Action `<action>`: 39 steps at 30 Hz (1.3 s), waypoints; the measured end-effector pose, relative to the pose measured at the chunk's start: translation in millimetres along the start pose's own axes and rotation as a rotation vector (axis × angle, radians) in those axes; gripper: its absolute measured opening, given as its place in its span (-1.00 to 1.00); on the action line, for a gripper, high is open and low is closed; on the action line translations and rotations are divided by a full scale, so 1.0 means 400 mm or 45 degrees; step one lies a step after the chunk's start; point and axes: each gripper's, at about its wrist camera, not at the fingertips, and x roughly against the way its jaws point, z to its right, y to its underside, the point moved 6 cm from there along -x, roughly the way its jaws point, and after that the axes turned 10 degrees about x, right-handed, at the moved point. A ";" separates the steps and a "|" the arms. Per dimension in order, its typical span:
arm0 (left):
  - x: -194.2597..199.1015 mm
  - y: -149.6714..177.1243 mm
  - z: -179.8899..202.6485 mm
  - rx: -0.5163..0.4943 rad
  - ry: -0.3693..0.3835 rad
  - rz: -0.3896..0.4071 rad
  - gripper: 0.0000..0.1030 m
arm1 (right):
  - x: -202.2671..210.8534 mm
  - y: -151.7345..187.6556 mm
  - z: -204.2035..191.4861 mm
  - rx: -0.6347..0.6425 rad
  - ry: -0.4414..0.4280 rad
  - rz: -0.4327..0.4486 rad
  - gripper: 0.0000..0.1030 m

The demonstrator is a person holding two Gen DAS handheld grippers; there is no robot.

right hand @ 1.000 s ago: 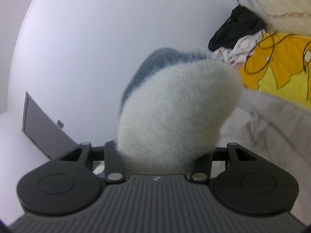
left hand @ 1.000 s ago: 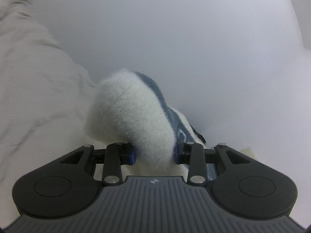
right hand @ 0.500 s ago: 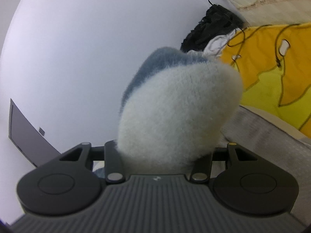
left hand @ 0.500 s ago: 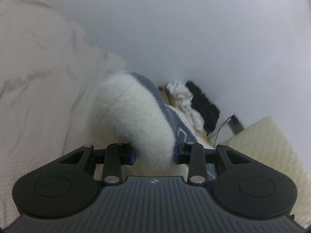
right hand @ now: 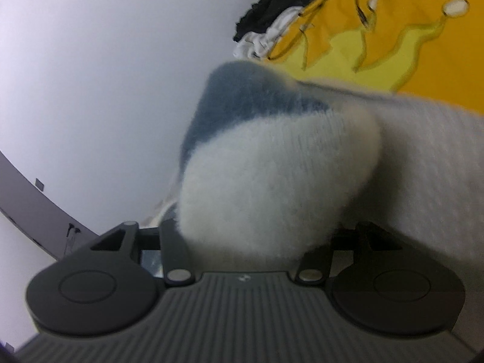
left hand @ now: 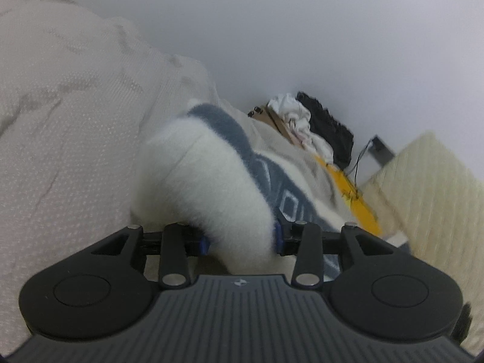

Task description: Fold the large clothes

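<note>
Beige textured bedding [left hand: 69, 127] spreads left of the left tongs [left hand: 240, 240]; in the right view it lies right of the right tongs [right hand: 252, 251]. A yellow garment [right hand: 408, 39] lies ahead of the right tongs, with a black and white clothes heap [right hand: 266, 27] beyond. The fluffy white sweater [left hand: 211, 187] with blue-grey pattern bulges up from between both tongs. Each pair's jaws have just been opening, partly apart, with a thick fold of sweater between them; whether the pads press on it cannot be told.
</note>
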 end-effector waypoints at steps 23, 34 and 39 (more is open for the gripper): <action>0.289 0.035 0.156 -0.296 -0.213 -0.057 0.30 | 0.160 0.049 -0.080 0.118 0.290 -0.201 0.39; 0.634 0.021 0.435 -0.473 -0.165 0.060 0.31 | 0.477 -0.013 -0.468 0.461 0.114 0.040 0.39; 0.764 0.060 0.496 -0.563 -0.185 0.093 0.31 | 0.582 0.024 -0.583 0.548 0.032 0.052 0.40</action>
